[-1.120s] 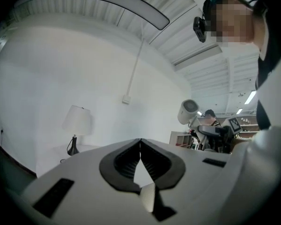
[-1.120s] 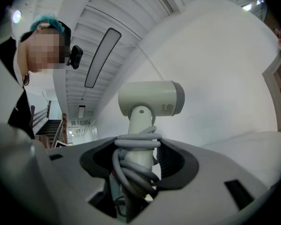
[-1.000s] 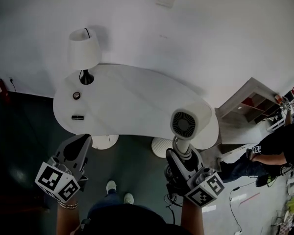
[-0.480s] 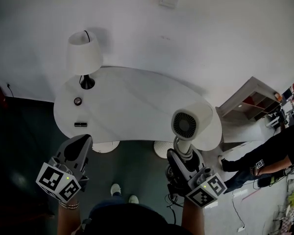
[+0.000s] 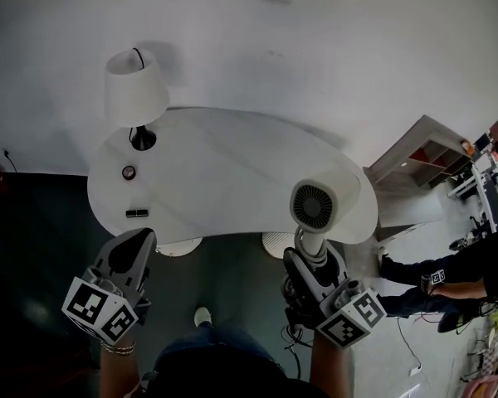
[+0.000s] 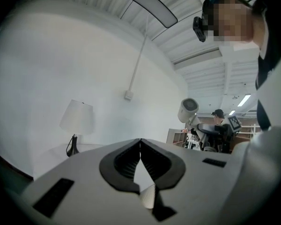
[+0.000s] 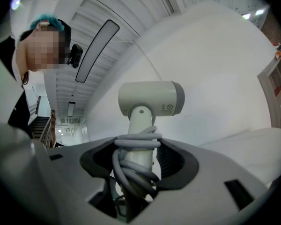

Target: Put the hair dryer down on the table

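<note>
We list first the white curved table [image 5: 224,164], bare over most of its top. At its far left stands a table lamp [image 5: 135,89] with a white shade. Next is the white hair dryer [image 5: 319,206], held upright in the air with its rear grille toward us. From the head view it overlaps the table's near right edge and is not yet set down. The right gripper [image 5: 310,262] is clamped on the dryer's handle, its pads pressing partly on the grey cord [image 7: 133,161] wound round that handle. The left gripper [image 5: 139,240] hangs low at the left with its jaws together on nothing. Smallest are a round dark object [image 5: 129,172] and a flat dark rectangle [image 5: 135,213] near the table's left end, both well apart from the dryer. As risks, we judge that the looped cord could let the handle slip or twist in the grip. The heavy head could tip the dryer over. Set down too close to the near rim, it could roll off.
</note>
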`<act>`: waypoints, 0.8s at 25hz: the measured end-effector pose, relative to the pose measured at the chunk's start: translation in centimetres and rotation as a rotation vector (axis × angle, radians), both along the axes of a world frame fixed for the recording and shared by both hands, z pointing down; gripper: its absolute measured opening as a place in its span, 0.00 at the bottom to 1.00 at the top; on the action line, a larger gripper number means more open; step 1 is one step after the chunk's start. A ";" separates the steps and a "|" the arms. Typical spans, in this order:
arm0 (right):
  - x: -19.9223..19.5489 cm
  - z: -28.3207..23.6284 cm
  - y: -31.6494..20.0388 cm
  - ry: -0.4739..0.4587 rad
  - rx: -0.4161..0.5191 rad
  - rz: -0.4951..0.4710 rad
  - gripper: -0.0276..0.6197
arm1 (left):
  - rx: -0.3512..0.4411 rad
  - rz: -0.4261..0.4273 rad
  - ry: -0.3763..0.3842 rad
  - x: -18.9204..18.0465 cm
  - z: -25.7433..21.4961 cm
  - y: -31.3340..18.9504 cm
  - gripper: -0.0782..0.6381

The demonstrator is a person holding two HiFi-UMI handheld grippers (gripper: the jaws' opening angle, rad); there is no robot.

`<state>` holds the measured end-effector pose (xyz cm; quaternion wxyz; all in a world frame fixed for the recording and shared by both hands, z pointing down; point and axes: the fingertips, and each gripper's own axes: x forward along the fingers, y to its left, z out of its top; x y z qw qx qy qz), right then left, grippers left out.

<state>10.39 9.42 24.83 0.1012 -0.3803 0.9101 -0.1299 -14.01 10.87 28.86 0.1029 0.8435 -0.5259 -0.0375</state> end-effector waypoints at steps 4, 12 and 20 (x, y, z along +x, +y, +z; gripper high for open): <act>-0.3 0.7 0.2 0.004 -0.029 0.012 0.45 | -0.019 0.016 0.001 -0.3 0.5 0.2 0.13; -1.4 1.2 -0.3 0.018 -0.051 0.003 0.45 | -0.044 0.018 0.006 -1.2 1.4 -0.4 0.13; -2.2 1.6 -1.2 0.030 -0.063 -0.031 0.45 | -0.042 0.025 0.019 -0.3 1.6 -0.5 0.13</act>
